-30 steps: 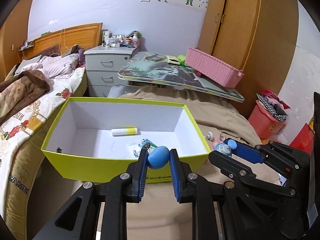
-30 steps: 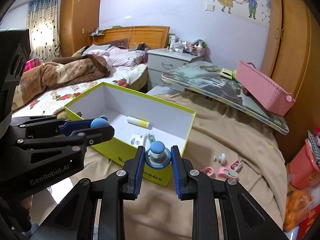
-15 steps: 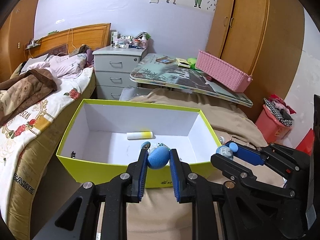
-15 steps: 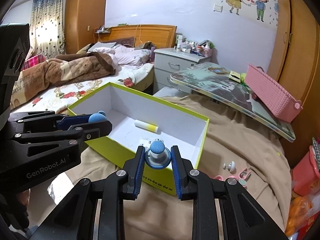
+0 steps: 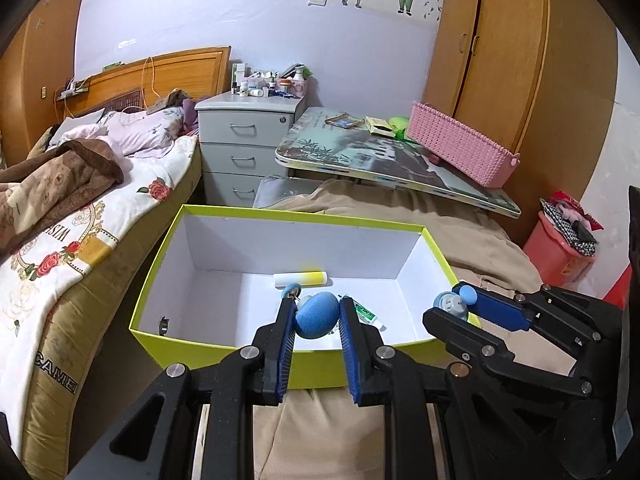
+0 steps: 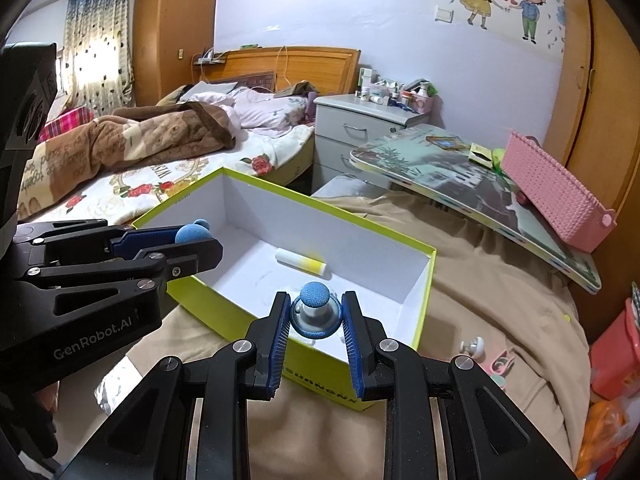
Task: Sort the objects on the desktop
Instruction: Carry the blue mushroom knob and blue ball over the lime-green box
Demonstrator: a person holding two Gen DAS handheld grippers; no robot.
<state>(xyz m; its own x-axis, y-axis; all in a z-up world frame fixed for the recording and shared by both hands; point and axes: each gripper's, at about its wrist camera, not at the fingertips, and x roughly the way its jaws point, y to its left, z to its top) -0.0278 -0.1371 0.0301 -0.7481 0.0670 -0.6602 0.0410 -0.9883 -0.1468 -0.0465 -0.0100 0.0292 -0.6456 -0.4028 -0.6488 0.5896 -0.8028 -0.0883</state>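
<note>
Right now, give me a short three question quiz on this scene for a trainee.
1. True or false: the left gripper holds a blue foam ball.
2. Which lies inside the green box? A) a white and yellow tube B) a pink basket C) a red bin
3. Fill in: the right gripper is shut on a blue-capped ____.

Key: 1 true; 2 A; 3 knob. The white knob and pink clips lie outside the box on the tan cover.

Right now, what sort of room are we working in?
A bedroom, most likely: an unmade bed with a wooden headboard, a grey drawer unit beside it, and a wooden wardrobe along the wall.
</note>
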